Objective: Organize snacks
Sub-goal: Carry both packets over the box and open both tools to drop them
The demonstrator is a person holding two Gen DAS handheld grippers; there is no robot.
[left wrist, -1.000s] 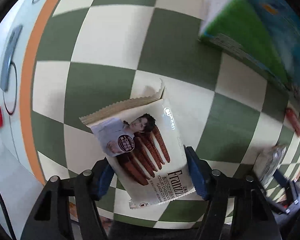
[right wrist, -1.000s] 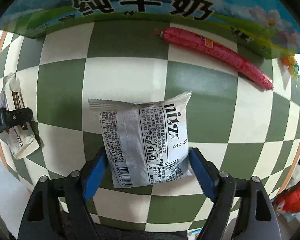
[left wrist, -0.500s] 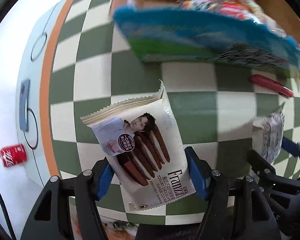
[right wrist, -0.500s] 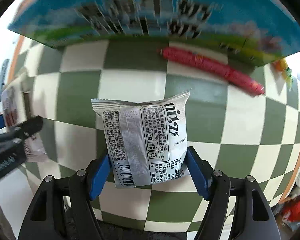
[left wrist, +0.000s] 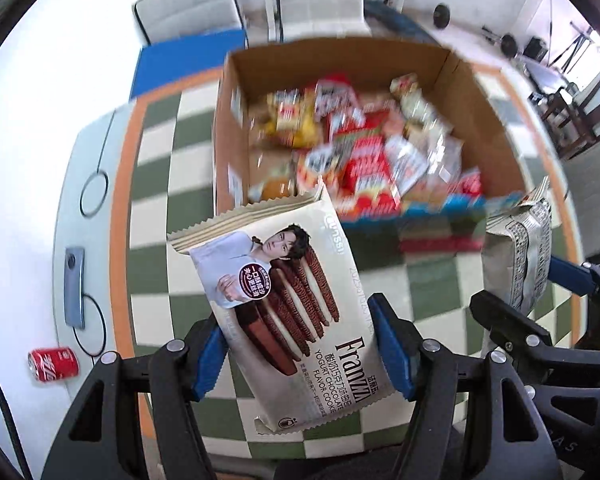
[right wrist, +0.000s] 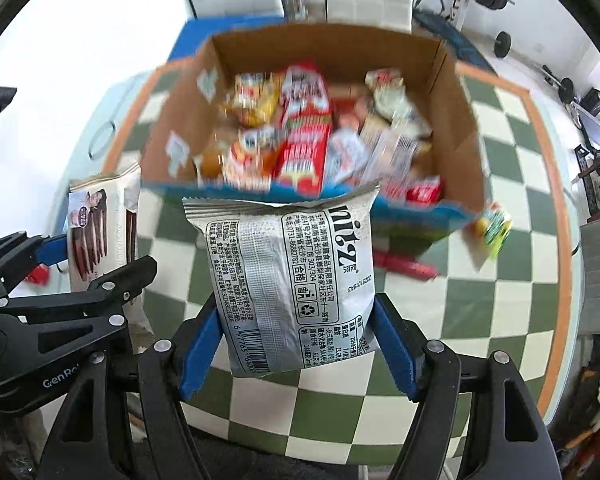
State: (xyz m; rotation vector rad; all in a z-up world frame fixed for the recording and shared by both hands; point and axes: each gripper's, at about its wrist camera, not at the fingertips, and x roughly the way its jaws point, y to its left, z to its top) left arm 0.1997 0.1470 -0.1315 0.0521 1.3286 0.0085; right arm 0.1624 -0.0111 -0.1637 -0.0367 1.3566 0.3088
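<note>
My left gripper (left wrist: pixel 300 344) is shut on a cream Franzzi cookie packet (left wrist: pixel 284 304) and holds it in the air above the checkered table. My right gripper (right wrist: pixel 296 344) is shut on a silver snack packet (right wrist: pixel 292 280), also lifted. Each gripper shows in the other's view: the right gripper and its silver packet (left wrist: pixel 520 256) at the right, the left gripper and its cookie packet (right wrist: pixel 100 236) at the left. An open cardboard box (left wrist: pixel 228 128) full of several snack packs stands ahead of both; it also shows in the right wrist view (right wrist: pixel 464 160).
A red sausage stick (right wrist: pixel 404 266) and a small colourful candy (right wrist: pixel 494 228) lie on the green-and-cream checkered cloth (right wrist: pixel 500 296) by the box's near wall. A red cola can (left wrist: pixel 53 364) and a blue-grey device (left wrist: pixel 74 288) are at the left. Chairs stand behind the table.
Both grippers have risen high above the table with their packets, from close over the cloth to a level where the open top of the box and its contents show.
</note>
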